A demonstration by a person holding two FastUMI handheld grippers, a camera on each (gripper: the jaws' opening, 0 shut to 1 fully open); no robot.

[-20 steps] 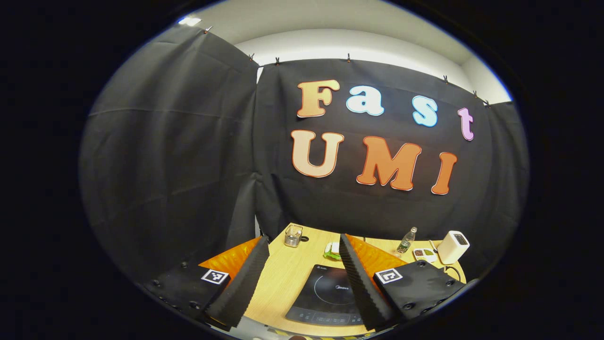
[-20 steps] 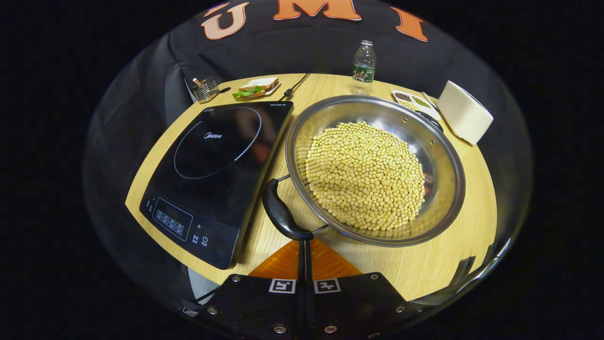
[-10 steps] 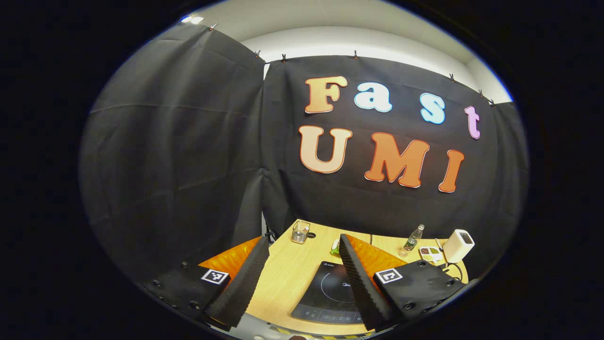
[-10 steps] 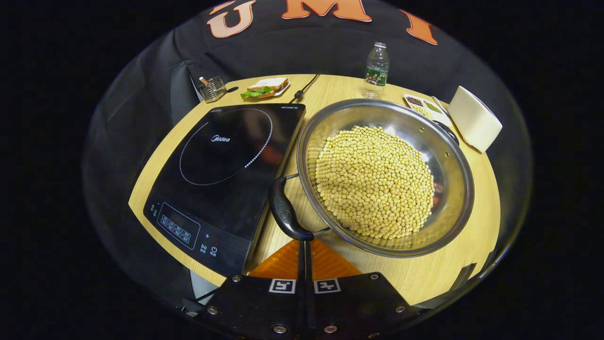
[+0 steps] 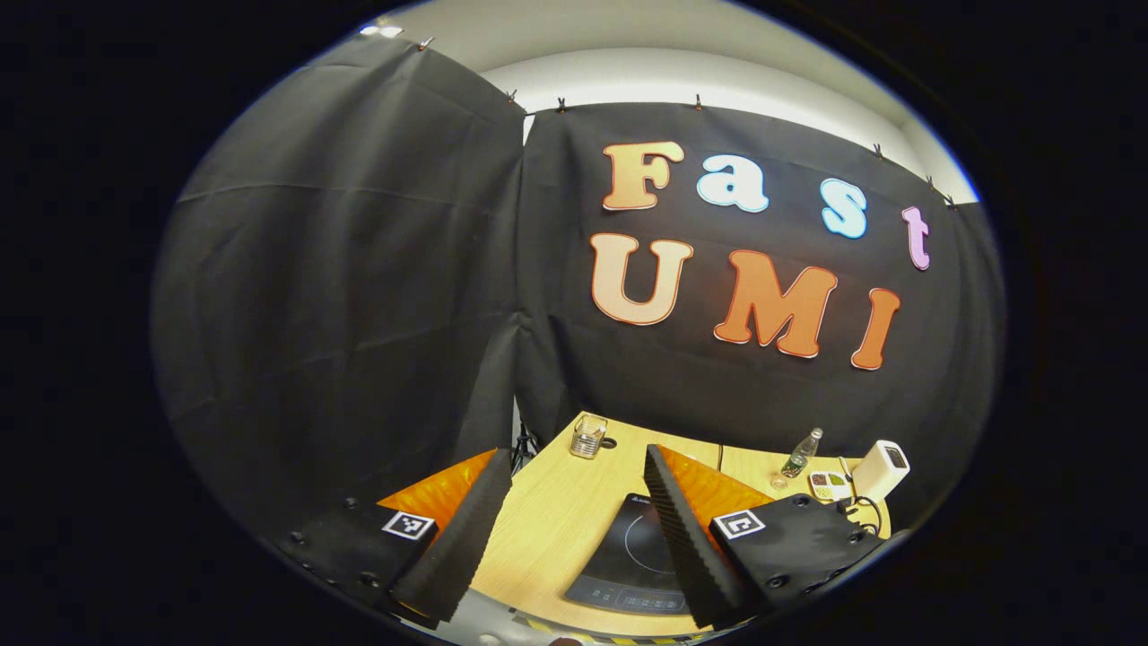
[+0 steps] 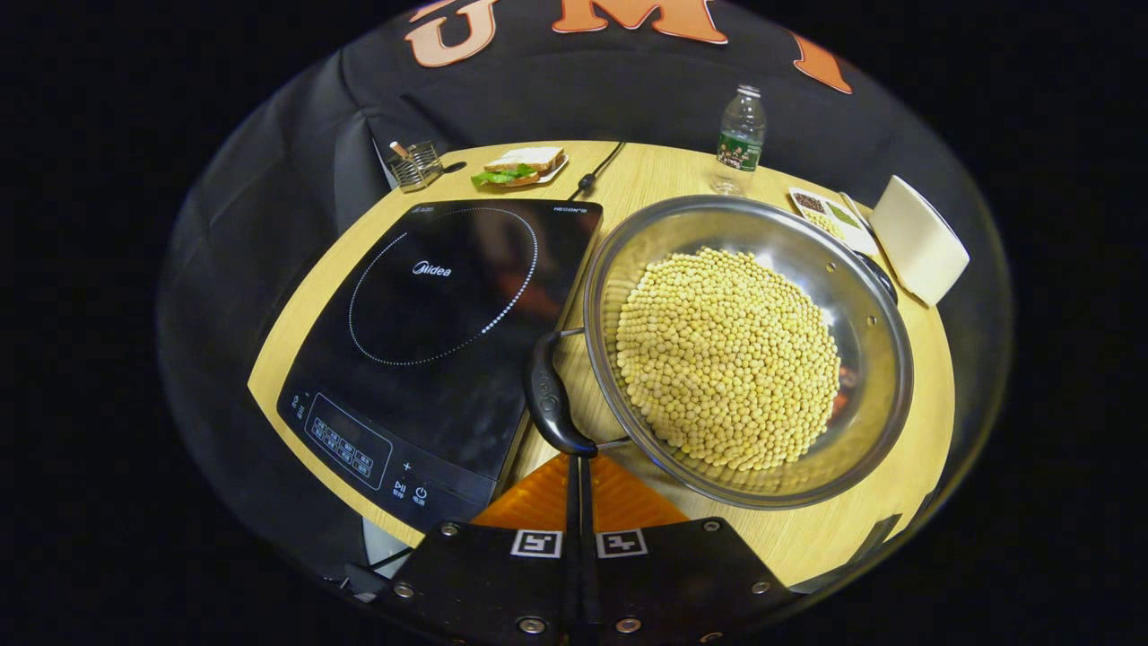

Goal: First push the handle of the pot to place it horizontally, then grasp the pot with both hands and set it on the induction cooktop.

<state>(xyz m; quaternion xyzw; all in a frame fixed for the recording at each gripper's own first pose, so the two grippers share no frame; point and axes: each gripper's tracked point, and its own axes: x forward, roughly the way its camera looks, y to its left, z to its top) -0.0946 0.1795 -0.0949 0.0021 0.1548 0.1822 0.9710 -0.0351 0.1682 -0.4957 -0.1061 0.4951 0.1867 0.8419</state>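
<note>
table (image 6: 897,502): closed right tool (image 6: 578,459) touching pot handle (image 6: 547,405).

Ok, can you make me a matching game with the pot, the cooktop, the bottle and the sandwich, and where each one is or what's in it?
Things:
1. pot
2. induction cooktop
3. water bottle
4. sandwich

Clues:
A. flat and black, with nothing on it
B. on a little plate at the back, beside the wire basket
C. full of yellow beans
D. standing upright at the far edge of the table

Pairs: 1-C, 2-A, 3-D, 4-B
</note>
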